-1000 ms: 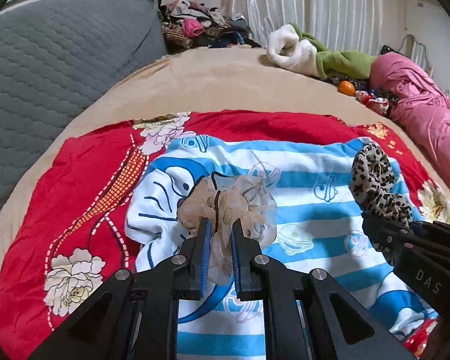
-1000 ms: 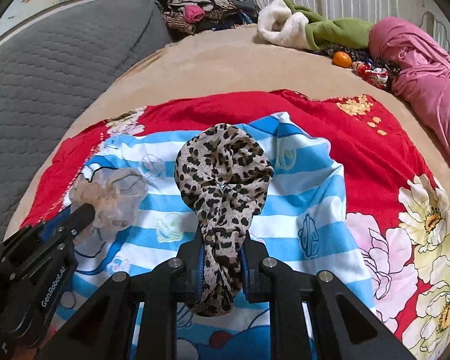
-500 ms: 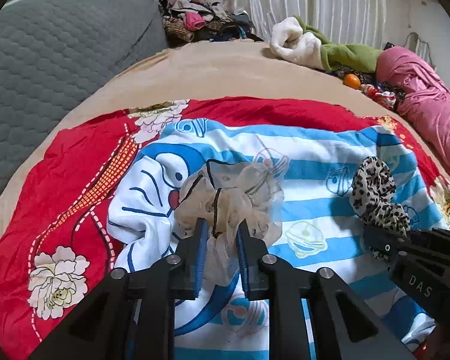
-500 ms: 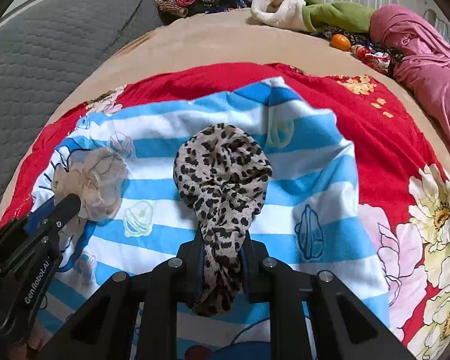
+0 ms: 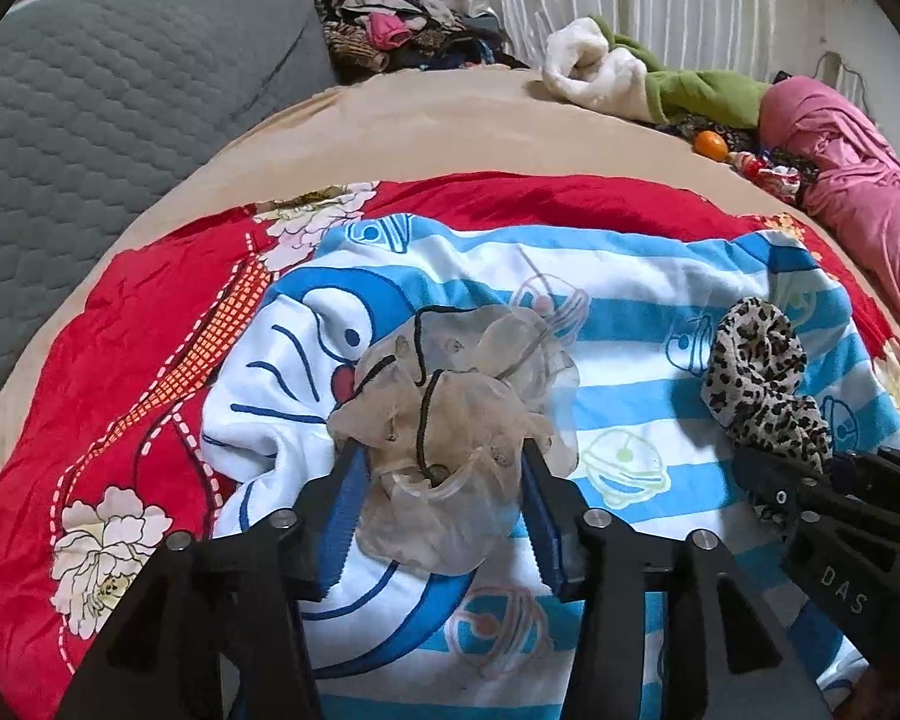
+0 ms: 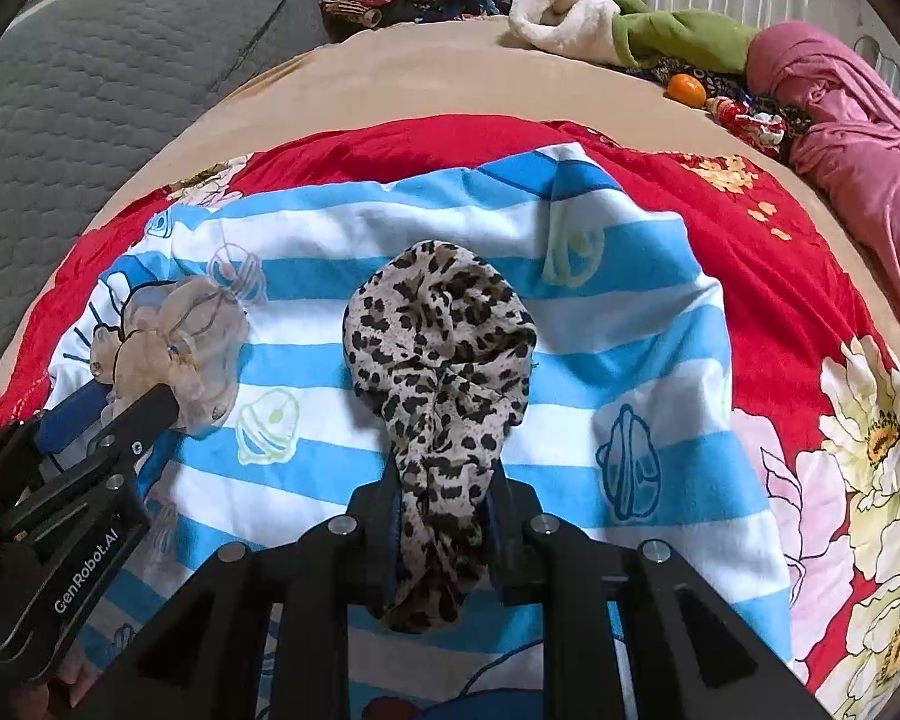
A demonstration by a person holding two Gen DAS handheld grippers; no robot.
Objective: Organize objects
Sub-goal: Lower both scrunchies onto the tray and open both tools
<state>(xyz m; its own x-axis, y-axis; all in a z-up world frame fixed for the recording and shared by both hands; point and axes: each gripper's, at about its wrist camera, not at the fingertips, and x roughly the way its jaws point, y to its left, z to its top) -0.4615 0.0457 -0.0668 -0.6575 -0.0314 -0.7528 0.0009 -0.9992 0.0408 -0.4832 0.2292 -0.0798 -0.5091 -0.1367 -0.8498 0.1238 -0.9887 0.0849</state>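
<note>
A sheer beige scrunchie [image 5: 450, 414] with a black cord lies on the blue-striped cartoon cloth [image 5: 642, 300]. My left gripper [image 5: 441, 480] is open, its blue-padded jaws spread on either side of the scrunchie. The scrunchie also shows in the right wrist view [image 6: 180, 354]. My right gripper [image 6: 444, 504] is shut on a leopard-print scrunchie [image 6: 441, 348], which rests on the cloth [image 6: 630, 372]; it also shows in the left wrist view [image 5: 756, 378].
A red floral cover [image 5: 120, 372] lies under the cloth on a beige bed [image 5: 450, 126]. A grey quilted cushion [image 5: 108, 96] is at left. Piled clothes [image 5: 390, 36], a white-green garment [image 5: 630, 78], an orange [image 5: 710, 145] and pink bedding [image 5: 852, 180] lie at the back.
My left gripper has opened and let go of the beige scrunchie, which now lies on the cloth. My right gripper stays shut on the leopard scrunchie and has lowered toward the cloth.
</note>
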